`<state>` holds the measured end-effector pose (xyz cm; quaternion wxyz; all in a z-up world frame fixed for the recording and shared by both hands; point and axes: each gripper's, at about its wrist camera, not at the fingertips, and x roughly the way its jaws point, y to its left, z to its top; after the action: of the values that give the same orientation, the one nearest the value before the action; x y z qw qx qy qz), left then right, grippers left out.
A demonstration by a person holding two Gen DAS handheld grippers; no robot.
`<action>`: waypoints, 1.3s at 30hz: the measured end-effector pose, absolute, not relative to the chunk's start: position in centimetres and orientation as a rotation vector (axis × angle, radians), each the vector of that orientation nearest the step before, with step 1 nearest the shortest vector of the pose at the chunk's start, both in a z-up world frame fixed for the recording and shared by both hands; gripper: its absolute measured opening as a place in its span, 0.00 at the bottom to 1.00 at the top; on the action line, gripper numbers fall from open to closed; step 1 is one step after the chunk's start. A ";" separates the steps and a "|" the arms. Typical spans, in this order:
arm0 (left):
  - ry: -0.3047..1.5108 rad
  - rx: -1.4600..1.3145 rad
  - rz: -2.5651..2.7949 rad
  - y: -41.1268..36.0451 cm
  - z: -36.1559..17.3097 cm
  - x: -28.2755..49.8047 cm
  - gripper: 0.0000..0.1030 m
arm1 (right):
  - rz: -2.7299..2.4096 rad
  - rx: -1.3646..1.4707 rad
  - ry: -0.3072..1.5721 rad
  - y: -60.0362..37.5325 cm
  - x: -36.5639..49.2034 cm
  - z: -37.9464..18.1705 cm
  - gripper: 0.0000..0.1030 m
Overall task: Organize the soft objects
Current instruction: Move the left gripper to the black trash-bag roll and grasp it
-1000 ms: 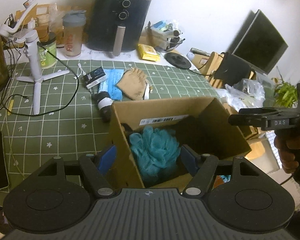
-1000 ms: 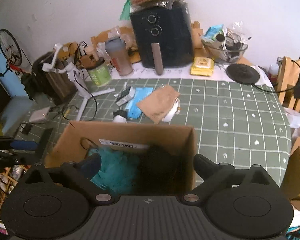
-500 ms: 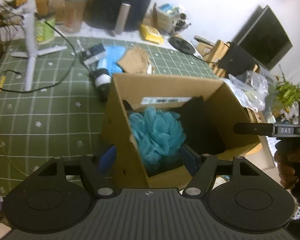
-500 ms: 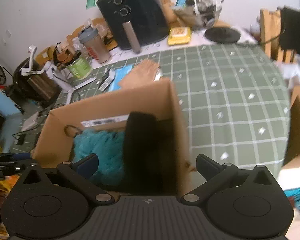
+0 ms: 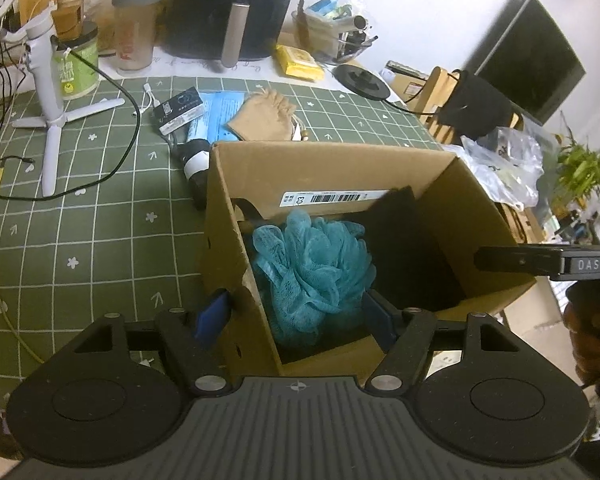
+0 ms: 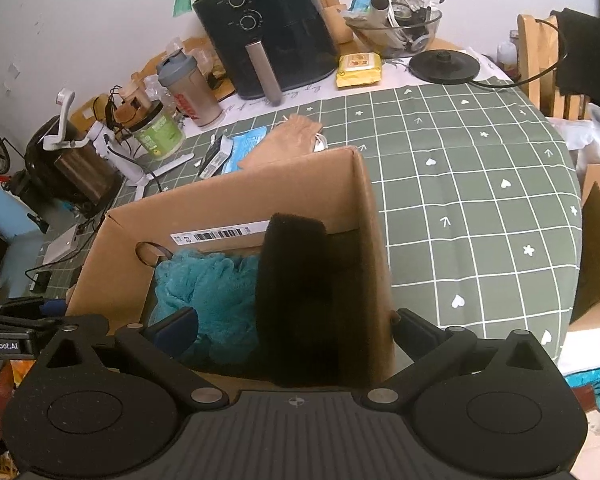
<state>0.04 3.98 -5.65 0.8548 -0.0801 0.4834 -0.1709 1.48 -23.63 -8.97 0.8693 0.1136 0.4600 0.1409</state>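
A brown cardboard box stands on the green checked tablecloth, with a teal mesh bath pouf and a black sponge block upright inside it. My left gripper is open and straddles the box's left wall: one blue-padded finger is outside the wall and the other is inside, against the pouf. My right gripper is open too and straddles the right wall: one finger is inside by the pouf and the other is outside, with the sponge and the wall between them. A tan drawstring pouch lies behind the box.
Behind the box lie a black bottle, a blue packet and a small dark carton. Further back are a white tripod, cables, a black air fryer, a shaker bottle and a green tub. Bare tablecloth lies right of the box.
Both grippers have come down closer over the box and tilted more steeply into it. The right one rolled. The box and its contents stayed put, and the fingers' spread is unchanged.
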 end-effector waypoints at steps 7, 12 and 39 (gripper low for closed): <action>1.009 -0.197 -0.318 4.5 -5.1 0.4 0.68 | 0.265 0.163 0.914 -24.4 1.8 -7.7 1.00; 0.972 -0.200 -0.294 5.1 -4.3 0.9 0.68 | 0.242 0.126 0.882 -25.3 2.5 -6.7 1.00; 0.893 -0.221 -0.225 7.1 -2.4 8.4 0.68 | 0.168 -0.006 0.845 -28.2 9.1 -5.1 1.00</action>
<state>8.45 7.10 -2.43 0.8899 -0.1063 0.4302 -0.1081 9.13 -28.17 -5.05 0.9088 -0.0030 0.4093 0.0812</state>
